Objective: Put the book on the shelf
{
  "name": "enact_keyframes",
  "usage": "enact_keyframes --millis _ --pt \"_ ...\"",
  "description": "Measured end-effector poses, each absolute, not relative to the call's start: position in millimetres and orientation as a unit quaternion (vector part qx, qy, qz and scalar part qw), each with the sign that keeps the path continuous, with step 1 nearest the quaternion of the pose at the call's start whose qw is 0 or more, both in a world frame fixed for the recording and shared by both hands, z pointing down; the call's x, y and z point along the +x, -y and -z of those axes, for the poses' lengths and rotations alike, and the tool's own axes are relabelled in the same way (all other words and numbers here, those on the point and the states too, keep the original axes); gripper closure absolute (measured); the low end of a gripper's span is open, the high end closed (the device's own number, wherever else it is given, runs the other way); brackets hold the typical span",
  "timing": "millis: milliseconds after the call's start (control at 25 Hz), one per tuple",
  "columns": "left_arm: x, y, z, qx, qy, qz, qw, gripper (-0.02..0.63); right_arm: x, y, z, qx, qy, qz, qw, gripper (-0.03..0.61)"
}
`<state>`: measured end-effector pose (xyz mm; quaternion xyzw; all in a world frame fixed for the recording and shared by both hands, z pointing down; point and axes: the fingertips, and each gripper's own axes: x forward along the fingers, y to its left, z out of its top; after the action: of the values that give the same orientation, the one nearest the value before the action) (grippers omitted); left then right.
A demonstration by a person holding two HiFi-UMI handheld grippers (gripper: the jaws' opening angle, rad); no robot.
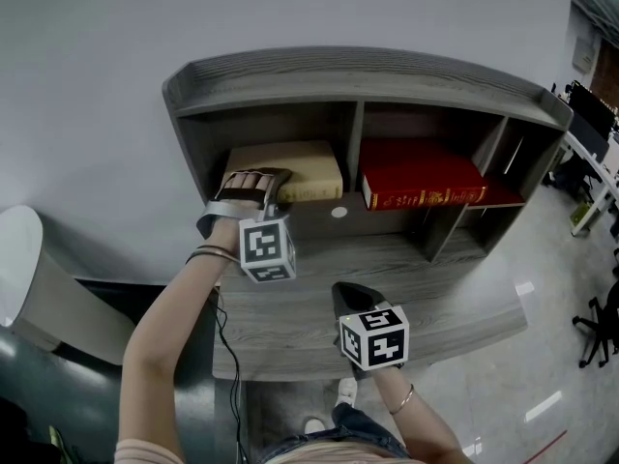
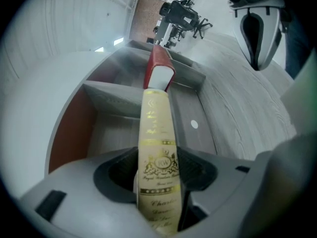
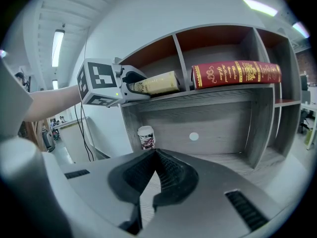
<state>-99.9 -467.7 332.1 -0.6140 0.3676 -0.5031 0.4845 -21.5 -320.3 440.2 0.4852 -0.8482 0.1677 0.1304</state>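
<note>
A cream book with gold print (image 1: pixel 290 167) lies flat in the left compartment of the grey wooden shelf (image 1: pixel 358 75). My left gripper (image 1: pixel 259 187) is shut on its spine end, and the left gripper view shows the spine (image 2: pixel 157 148) pinched between the jaws. The right gripper view shows the same book (image 3: pixel 156 83) resting on the shelf board. A red book (image 1: pixel 421 177) lies flat in the middle compartment. My right gripper (image 1: pixel 350 298) hovers over the desk below the shelf, shut with nothing in it (image 3: pixel 154 155).
The shelf stands on a grey desk (image 1: pixel 319 356) against a white wall. A paper cup (image 3: pixel 146 137) sits under the shelf at the left. The right compartments hold nothing. Office chairs (image 1: pixel 600 327) and desks stand off to the right.
</note>
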Motion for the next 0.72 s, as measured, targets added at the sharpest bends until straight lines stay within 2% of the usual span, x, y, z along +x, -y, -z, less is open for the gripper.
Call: enact_keyframes --millis 720 --pt "-104.5 475.3 -345.2 -0.615 -0.376 0.515 0.464 0.370 -21.9 325.2 -446.0 0.484 0.847 -0.173 0.133 0.571"
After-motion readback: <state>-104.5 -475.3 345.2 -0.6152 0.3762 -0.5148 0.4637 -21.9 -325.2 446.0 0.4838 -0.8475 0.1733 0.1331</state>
